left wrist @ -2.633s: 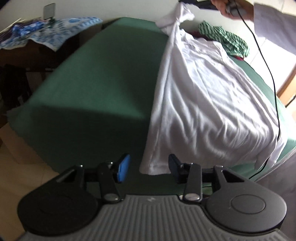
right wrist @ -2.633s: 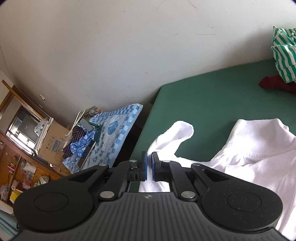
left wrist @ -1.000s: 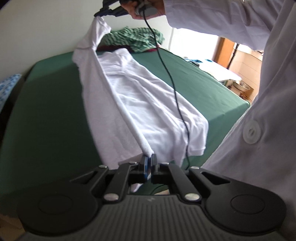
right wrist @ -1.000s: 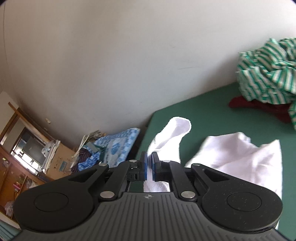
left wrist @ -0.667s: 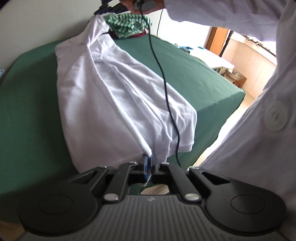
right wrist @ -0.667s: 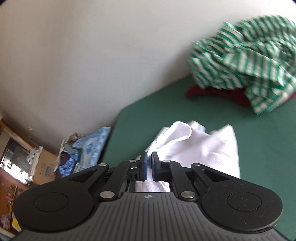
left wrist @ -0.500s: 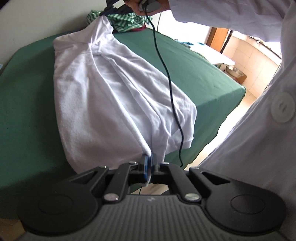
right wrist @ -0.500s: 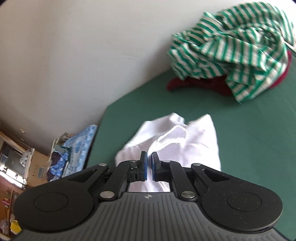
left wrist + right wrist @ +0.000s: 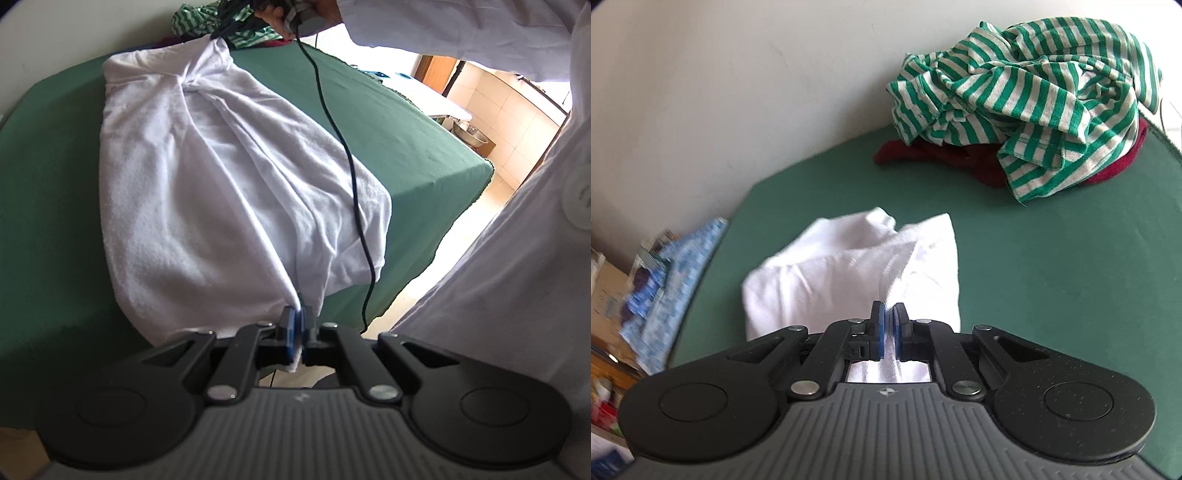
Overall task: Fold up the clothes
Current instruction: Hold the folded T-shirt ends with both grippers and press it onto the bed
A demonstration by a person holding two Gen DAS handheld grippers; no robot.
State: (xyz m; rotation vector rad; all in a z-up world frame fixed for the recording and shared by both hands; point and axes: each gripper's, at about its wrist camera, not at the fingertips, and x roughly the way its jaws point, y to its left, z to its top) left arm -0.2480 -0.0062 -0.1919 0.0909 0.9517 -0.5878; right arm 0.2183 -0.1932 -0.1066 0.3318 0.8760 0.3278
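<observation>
Left wrist view: white shirt (image 9: 229, 192) lies rumpled, lengthwise on the green bed (image 9: 406, 122); left gripper (image 9: 298, 325) pinches its near hem, right gripper (image 9: 888, 325) pinches its far end.

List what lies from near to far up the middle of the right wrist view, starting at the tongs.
Right tongs shut on the white cotton garment → bare green cloth-covered table → dark red crumpled garment → green-and-white striped shirt heaped on it → plain off-white wall.
</observation>
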